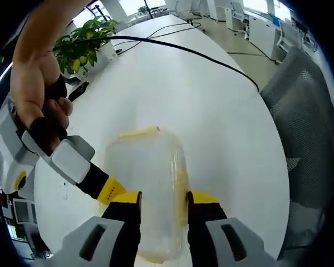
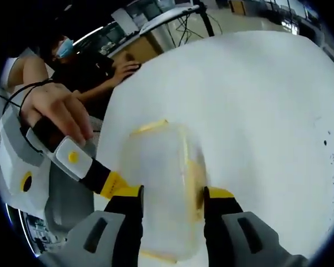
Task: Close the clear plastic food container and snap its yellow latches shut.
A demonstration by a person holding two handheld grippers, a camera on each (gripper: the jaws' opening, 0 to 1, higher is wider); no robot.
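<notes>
While both jaw pairs straddle one clear container (image 1: 147,194) | two grippers, left (image 1: 163,201), right (image 2: 171,196) | latch (image 1: 138,133) at 12 o'clock | one white table (image 1: 222,117).

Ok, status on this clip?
Both grippers astride the container, jaws on its sides. Lid on; yellow latch sticking out. White table; nothing blocking.

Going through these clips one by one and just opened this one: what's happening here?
A person is working a clear plastic food container on a white table with two handheld claws. In the left gripper view, the left claw straddles the container, jaws on either side, while the other claw comes in from the left edge. The right gripper view shows the right claw straddling it likewise. A yellow latch shows at the far end; whether it is snapped shut is unclear.
</notes>
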